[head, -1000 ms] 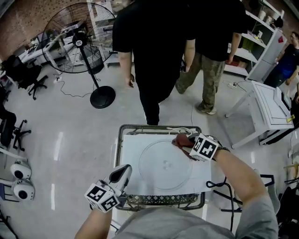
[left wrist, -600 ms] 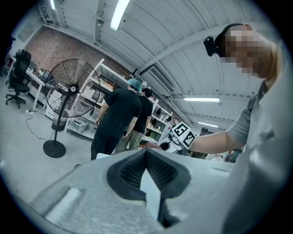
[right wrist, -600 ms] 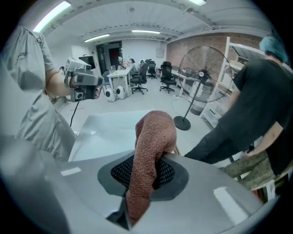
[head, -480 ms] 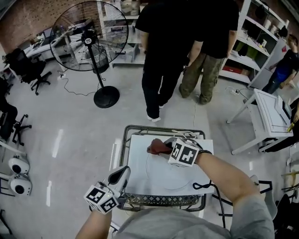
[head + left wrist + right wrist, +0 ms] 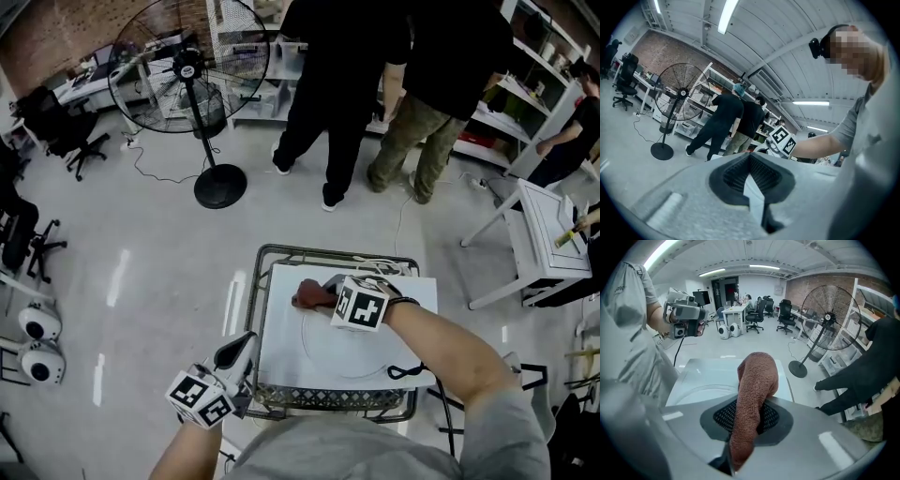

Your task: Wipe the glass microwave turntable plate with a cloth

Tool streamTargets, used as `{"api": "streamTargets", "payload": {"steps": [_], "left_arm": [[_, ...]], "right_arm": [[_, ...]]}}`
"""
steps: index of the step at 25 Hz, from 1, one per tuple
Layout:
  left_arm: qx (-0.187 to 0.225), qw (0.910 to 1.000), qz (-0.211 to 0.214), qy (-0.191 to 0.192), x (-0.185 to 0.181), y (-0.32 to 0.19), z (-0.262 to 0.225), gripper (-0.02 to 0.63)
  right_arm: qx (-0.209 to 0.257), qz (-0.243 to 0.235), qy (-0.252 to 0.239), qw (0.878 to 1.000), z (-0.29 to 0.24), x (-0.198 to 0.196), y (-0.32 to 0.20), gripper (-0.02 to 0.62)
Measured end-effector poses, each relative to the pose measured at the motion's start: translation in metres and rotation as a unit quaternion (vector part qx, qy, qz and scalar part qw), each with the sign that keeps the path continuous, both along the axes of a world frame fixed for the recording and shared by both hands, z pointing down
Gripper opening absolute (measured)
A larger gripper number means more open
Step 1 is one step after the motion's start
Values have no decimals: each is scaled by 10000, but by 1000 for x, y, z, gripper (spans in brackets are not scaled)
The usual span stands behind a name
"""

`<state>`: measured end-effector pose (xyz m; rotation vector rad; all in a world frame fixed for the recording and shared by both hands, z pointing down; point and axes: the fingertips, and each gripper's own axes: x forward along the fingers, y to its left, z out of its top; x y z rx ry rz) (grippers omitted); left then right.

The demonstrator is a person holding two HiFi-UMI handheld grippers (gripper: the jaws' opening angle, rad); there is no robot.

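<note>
Wipe in overlapping arcs, with the cloth pressed flat on the glass.
The counter (image 5: 281, 356) carries the glass turntable plate (image 5: 328, 352). Your right hand-held gripper (image 5: 328, 298) is clamped on the brown cloth (image 5: 312, 297) at the plate's far-left rim, with your forearm reaching across the plate. Press lightly so the plate doesn't slide, and sweep toward its centre. Your left hand-held gripper (image 5: 239, 352) hangs off the plate's near-left side, jaws together on nothing.
</note>
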<state>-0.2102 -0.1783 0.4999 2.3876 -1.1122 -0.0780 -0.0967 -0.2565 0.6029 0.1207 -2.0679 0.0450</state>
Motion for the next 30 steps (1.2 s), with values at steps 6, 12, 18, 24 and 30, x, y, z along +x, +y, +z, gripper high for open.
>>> {"api": "streamTargets", "payload": {"steps": [6, 12, 18, 24, 30], "left_arm": [[33, 9997, 227, 18, 32, 0, -3, 0], [32, 9988, 483, 7, 68, -4, -5, 0], [50, 9978, 668, 13, 100, -6, -7, 0], [61, 9969, 779, 67, 125, -4, -5, 0], [125, 9980, 623, 69, 117, -2, -6, 0]], "right_arm": [[-13, 212, 60, 9998, 2, 46, 6, 64], [-10, 562, 157, 9983, 1, 108, 9, 64], [-22, 921, 370, 9951, 1, 174, 16, 64], [-18, 1104, 385, 9931, 6, 207, 24, 64], [118, 810, 10, 9966, -18, 166, 24, 64]]}}
